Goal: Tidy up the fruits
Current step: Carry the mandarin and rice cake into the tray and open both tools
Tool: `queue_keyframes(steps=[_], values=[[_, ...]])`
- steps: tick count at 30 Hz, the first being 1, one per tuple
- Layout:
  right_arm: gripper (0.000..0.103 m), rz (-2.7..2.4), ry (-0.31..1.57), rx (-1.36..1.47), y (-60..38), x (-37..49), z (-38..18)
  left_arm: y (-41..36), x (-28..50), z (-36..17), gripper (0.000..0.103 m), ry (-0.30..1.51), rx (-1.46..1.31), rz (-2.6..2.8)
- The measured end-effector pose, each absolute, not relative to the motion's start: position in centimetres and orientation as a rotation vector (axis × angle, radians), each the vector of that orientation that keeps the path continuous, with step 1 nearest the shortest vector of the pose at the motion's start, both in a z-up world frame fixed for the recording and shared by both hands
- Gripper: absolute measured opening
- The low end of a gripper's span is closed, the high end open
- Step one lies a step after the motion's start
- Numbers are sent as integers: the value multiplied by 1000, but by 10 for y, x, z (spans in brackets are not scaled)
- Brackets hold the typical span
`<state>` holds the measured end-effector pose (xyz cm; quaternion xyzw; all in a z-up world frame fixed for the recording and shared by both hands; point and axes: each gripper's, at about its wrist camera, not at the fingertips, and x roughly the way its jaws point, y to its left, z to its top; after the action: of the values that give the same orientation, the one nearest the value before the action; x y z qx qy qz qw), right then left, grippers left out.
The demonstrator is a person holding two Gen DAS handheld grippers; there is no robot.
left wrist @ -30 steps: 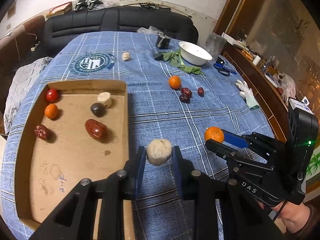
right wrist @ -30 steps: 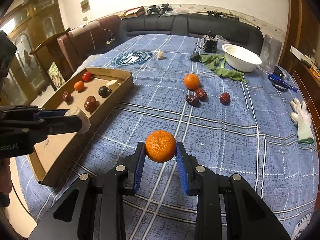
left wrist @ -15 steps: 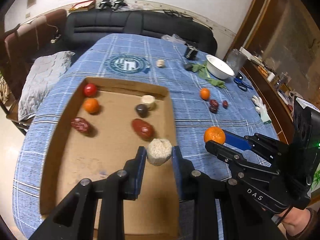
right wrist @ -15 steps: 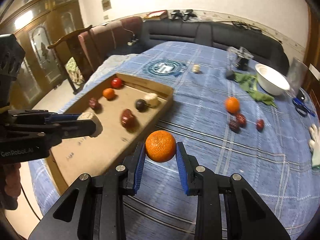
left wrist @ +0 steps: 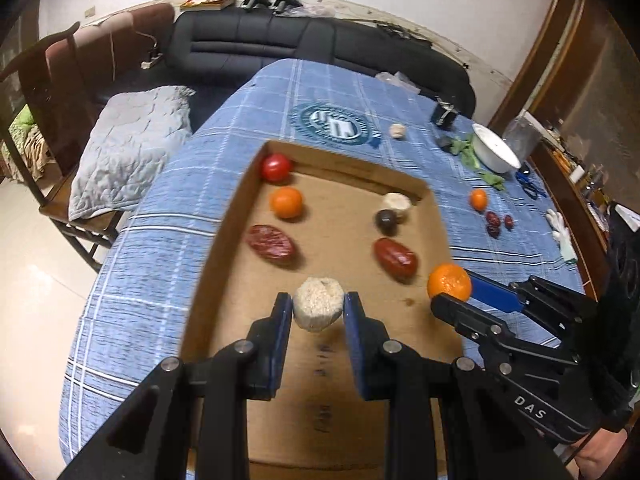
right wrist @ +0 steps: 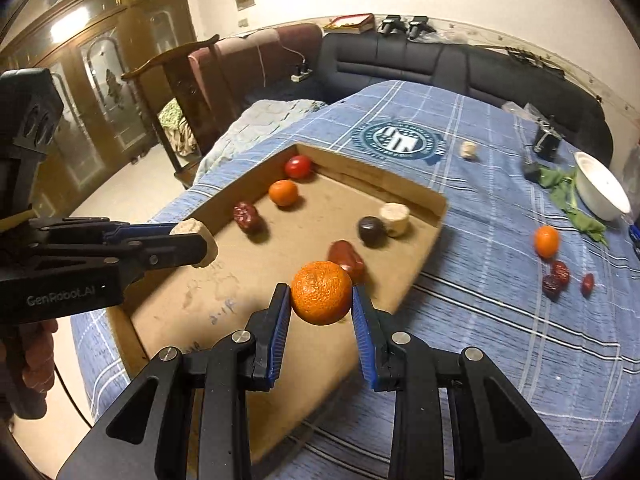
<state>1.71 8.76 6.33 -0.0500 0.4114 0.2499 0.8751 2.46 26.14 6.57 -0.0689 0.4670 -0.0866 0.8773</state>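
Observation:
My left gripper [left wrist: 318,307] is shut on a rough beige fruit [left wrist: 319,307] and hangs over the middle of the open cardboard box [left wrist: 224,248]. My right gripper [right wrist: 321,298] is shut on an orange [right wrist: 321,293] above the box's right edge [right wrist: 424,248]. Inside the box lie a red tomato [left wrist: 276,167], a small orange [left wrist: 286,201], two red dates [left wrist: 272,243] [left wrist: 395,259], a dark round fruit [left wrist: 385,221] and a beige piece [left wrist: 396,204]. The right gripper [left wrist: 450,290] with its orange shows in the left wrist view, and the left gripper [right wrist: 196,242] in the right wrist view.
On the blue checked cloth [right wrist: 500,312] to the right lie a loose orange [right wrist: 546,241], several small red dates [right wrist: 557,277] and a beige piece [right wrist: 467,149]. A white bowl [right wrist: 600,190] on green leaves, scissors and a white glove [left wrist: 562,232] sit further right. A sofa and chairs stand behind.
Both grippers have carried their fruit leftward from above the cloth to above the box. Grips are unchanged.

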Motion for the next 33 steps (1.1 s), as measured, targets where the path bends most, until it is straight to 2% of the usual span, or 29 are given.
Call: queue_keyframes(steps=[18,33], values=[[29,490,967,-105,115,39,19,280,55,25,30,1054,-133,-165],[31,499,977,-99,110,42,17,277,58,17,32,1075,-114,-157]])
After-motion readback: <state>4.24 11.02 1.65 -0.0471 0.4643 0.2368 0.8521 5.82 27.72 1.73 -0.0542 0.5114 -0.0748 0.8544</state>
